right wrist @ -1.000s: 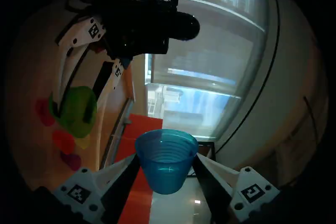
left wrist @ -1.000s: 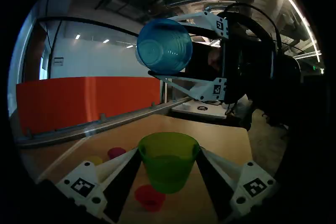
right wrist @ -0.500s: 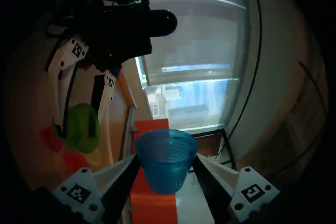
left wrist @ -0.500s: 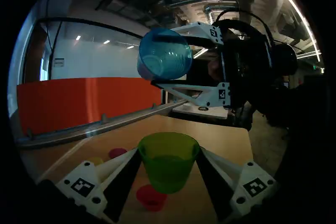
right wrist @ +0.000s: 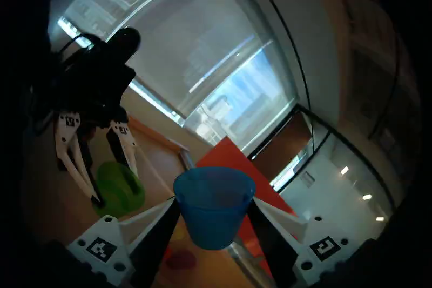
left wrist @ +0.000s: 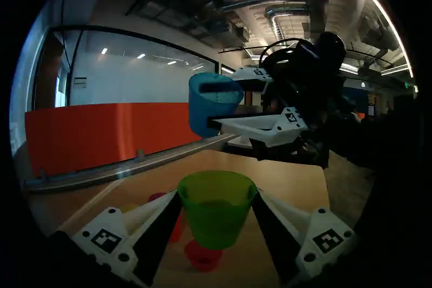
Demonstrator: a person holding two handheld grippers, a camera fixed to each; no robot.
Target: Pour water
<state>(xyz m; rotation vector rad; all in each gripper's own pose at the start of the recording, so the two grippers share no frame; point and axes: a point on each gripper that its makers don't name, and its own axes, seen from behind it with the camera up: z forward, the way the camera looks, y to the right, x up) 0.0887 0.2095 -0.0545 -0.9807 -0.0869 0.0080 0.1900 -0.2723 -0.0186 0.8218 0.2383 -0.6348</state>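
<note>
The left gripper (left wrist: 216, 202) was clamped on a translucent green cup (left wrist: 217, 212), one white finger pressing each side of it. The cup stood upright and lifted above the table; whether it held water could not be told. Just beneath it, on the pale wooden tabletop (left wrist: 294, 180), lay a small red cup (left wrist: 203, 254), with another reddish one (left wrist: 175, 224) and a yellow one (left wrist: 129, 208) a little farther back to the left.

Beyond the green cup and higher up, the blue cup (left wrist: 209, 103) was gripped between the two fingers of the right gripper (right wrist: 213, 208). It was close to upright, with its open mouth facing up and tipped slightly toward the camera. Behind those fingers was the dark bulk of the gripper's body and cables.

In the right gripper view, the blue cup sat squeezed between the near fingers, and the green cup appeared farther off to the left over the tabletop.

At the table's far edge ran a metal rail (left wrist: 162, 155). Behind it stood a low orange panel (left wrist: 108, 131), and above that a glass wall (left wrist: 135, 80) reflecting small ceiling lights. Exposed silver ducts (left wrist: 281, 12) crossed the dark ceiling, beside a long light strip (left wrist: 378, 12). A large window with a pale blind (right wrist: 205, 61) lit the room in the right gripper view.
</note>
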